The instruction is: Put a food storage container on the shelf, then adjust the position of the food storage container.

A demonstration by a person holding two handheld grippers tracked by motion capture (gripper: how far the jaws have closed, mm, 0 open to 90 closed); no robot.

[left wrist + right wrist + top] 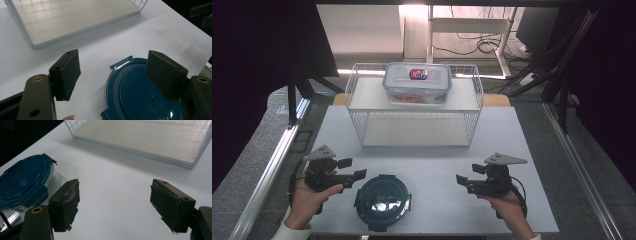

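A round glass container with a dark teal lid sits near the table's front edge, left of centre. My left gripper hovers just left of it, open and empty. In the left gripper view the jaws stand wide apart, and the teal lid lies under the right jaw. My right gripper is open over bare table at the front right, well apart from the container. In the right gripper view nothing lies between the jaws, and the round container is at far left.
A white wire rack with two shelves stands mid-table. A rectangular clear box with a blue-rimmed lid rests on its top shelf. The lower shelf board is bare. Bare white tabletop lies between the rack and the grippers.
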